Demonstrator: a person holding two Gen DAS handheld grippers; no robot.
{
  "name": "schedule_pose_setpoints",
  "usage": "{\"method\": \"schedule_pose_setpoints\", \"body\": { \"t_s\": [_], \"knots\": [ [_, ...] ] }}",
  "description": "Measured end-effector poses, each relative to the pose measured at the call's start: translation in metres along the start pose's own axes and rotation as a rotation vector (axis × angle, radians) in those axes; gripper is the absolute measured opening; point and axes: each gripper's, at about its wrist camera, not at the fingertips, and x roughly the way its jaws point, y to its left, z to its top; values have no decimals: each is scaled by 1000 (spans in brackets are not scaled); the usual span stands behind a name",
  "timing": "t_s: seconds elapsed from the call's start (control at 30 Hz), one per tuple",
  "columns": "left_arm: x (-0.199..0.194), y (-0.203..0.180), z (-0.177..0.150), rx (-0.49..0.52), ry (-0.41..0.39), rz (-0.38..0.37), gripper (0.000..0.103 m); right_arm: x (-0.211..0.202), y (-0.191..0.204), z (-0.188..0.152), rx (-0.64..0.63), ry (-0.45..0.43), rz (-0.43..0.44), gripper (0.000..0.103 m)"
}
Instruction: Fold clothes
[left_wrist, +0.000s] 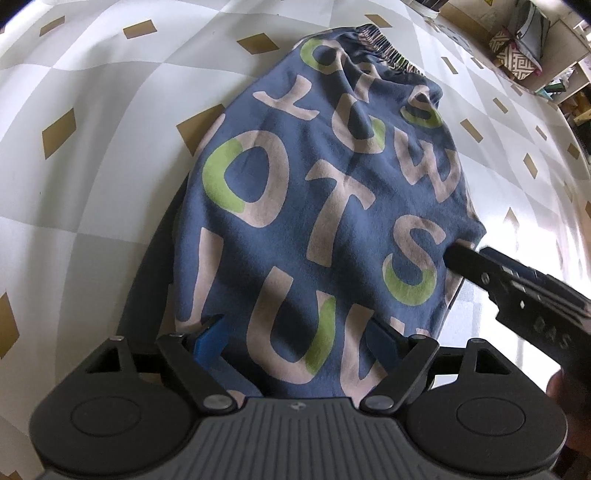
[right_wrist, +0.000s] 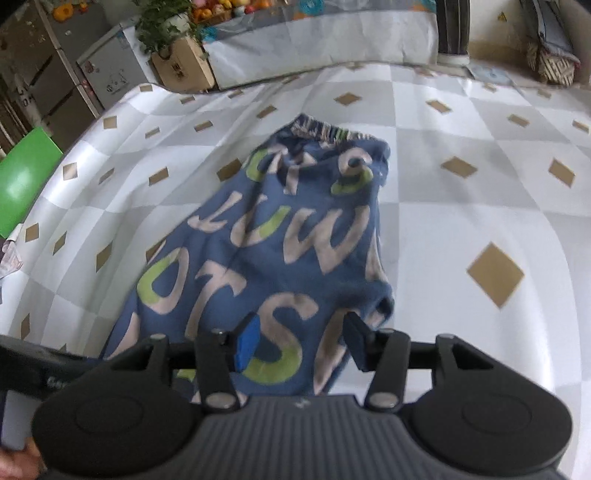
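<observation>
Two grippers work the near end of one garment: blue shorts (left_wrist: 325, 206) printed with large pale and green letters, lying lengthwise on a tabletop under a white-and-grey checked cloth with tan diamonds (left_wrist: 92, 147). The striped elastic waistband (left_wrist: 384, 48) points toward the far edge of the tabletop, and the leg end is lifted off the surface toward the cameras, draped over both tools.

The left gripper (left_wrist: 295, 339) has its blue-padded fingers (left_wrist: 207, 341) spread wide, with the fabric lying between and over them; whether they pinch any cloth under that drape cannot be told, though the wide stance suggests carrying more than clamping. The right gripper (right_wrist: 301, 341) likewise stands with its jaws apart, one blue pad (right_wrist: 247, 341) pressed against the printed cloth and the hem running between the fingers. In the left wrist view its tip meets the shorts' right edge (left_wrist: 458, 254).

Holding the near end at two well-separated points keeps the width stretched and the hem level, which would suit bringing it over toward the waistband for a crosswise fold, or just as well laying it back down flat. The shorts already look narrowed, possibly doubled lengthwise, but the layers are not plain enough to be sure.
</observation>
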Motion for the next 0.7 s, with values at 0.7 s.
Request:
{"method": "schedule_pose_setpoints", "body": {
  "t_s": [0.7],
  "knots": [
    [5,-12,-6,94,-18,26,91,40,-5,10,-44,-26,-80,53]
  ]
}}
